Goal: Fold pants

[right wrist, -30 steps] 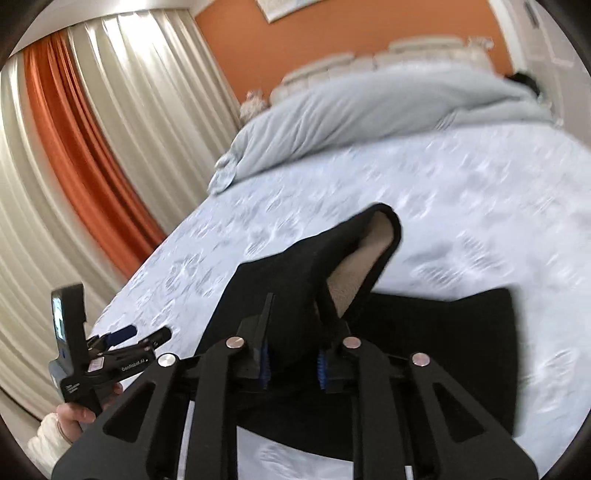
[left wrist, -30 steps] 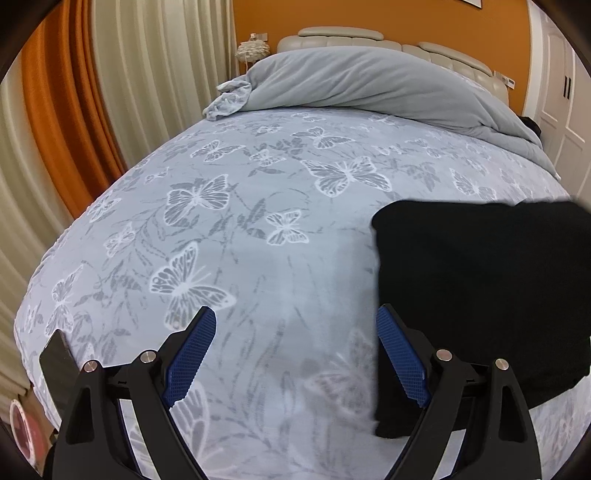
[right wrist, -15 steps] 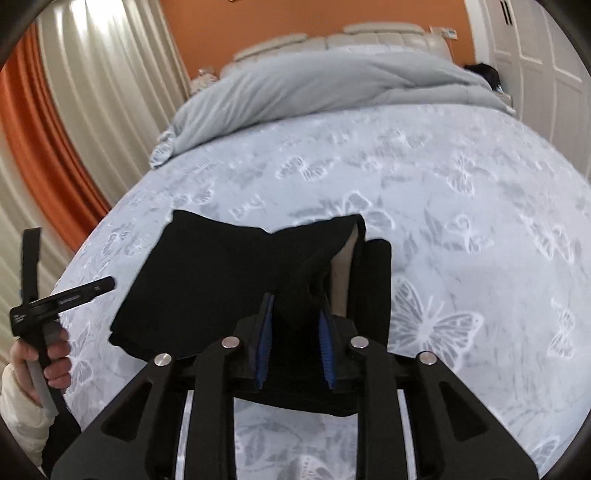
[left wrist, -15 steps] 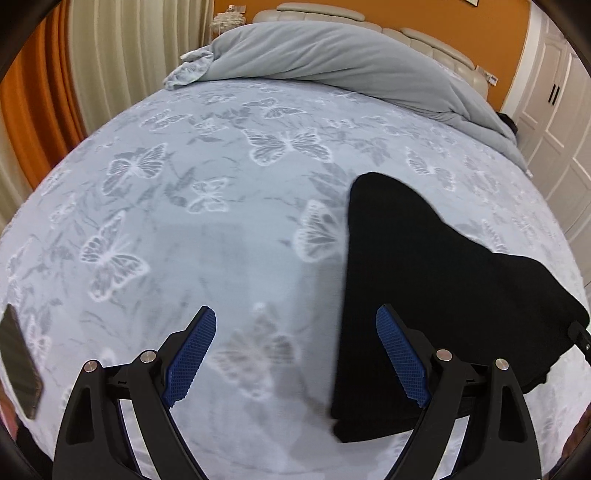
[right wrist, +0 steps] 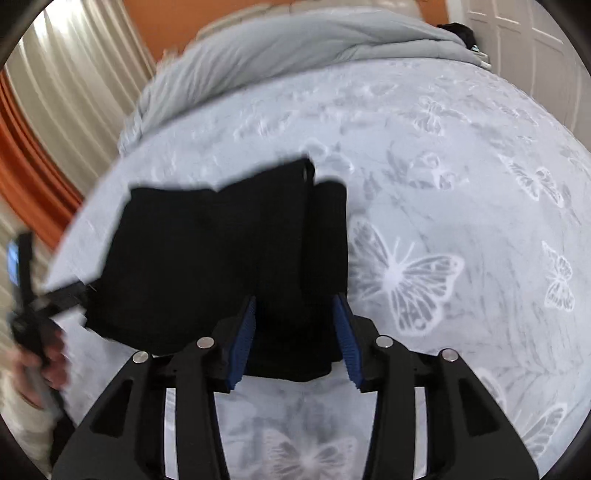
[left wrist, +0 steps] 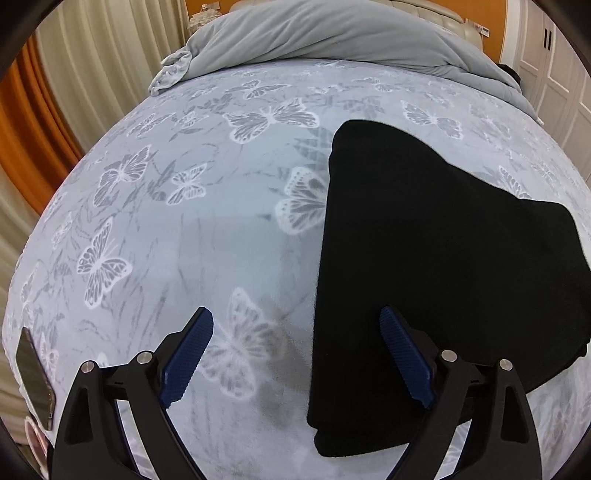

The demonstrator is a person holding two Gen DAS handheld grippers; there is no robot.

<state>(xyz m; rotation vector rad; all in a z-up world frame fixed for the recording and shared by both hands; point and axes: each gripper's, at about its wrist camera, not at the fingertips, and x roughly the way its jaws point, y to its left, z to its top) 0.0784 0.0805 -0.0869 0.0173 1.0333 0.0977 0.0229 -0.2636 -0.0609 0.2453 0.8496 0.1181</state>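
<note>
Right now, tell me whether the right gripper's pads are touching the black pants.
Cannot tell. In the right wrist view the right gripper, whose jaws have just been opening, straddles the pants; black fabric fills the space between the pads.

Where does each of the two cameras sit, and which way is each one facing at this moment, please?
Left wrist view: sits on the left claw, looking down over the butterfly bedspread toward the headboard; its open fingers straddle the left edge of the black pants.
Right wrist view: sits on the right claw, facing the same way; its jaws, just opening, flank the pants' near edge without pressing; the person's hand shows at left.
Shared: pants, bedspread, grey duvet.
</note>
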